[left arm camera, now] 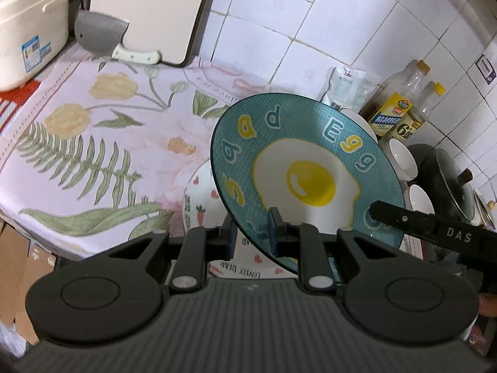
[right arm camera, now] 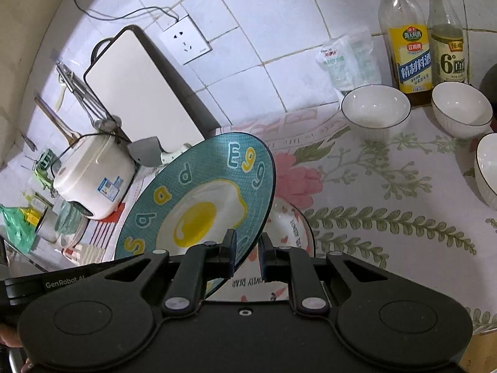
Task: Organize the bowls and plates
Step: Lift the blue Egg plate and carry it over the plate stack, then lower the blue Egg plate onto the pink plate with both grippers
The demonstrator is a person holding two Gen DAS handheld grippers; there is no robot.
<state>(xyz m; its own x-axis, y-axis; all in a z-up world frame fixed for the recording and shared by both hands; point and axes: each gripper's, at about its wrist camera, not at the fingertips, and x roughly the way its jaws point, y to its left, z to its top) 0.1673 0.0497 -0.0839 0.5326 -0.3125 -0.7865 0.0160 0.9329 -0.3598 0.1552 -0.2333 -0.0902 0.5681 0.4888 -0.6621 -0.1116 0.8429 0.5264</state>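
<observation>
Your counter carries a flowered cloth (left arm camera: 93, 143), and its near edge drops off at the lower left in the left wrist view. The far side is walled in: a cutting board (left arm camera: 161, 9) leans on the tiles, with a rice cooker (left arm camera: 28, 25) and a cleaver (left arm camera: 102, 35) to its left. Bare cloth lies between these and the plates.

The teal egg plate (left arm camera: 298, 168) is lifted and tilted. Your left gripper (left arm camera: 251, 233) pinches its near rim, one finger on each face. Your right gripper (right arm camera: 247, 251) clamps the rim from the other side.

Under it a white plate (left arm camera: 198, 199) lies flat on the cloth. Three white bowls (right arm camera: 376, 105) stand to the right. Two bottles (right arm camera: 407, 46) and a pouch (right arm camera: 348, 59) stand behind them.
</observation>
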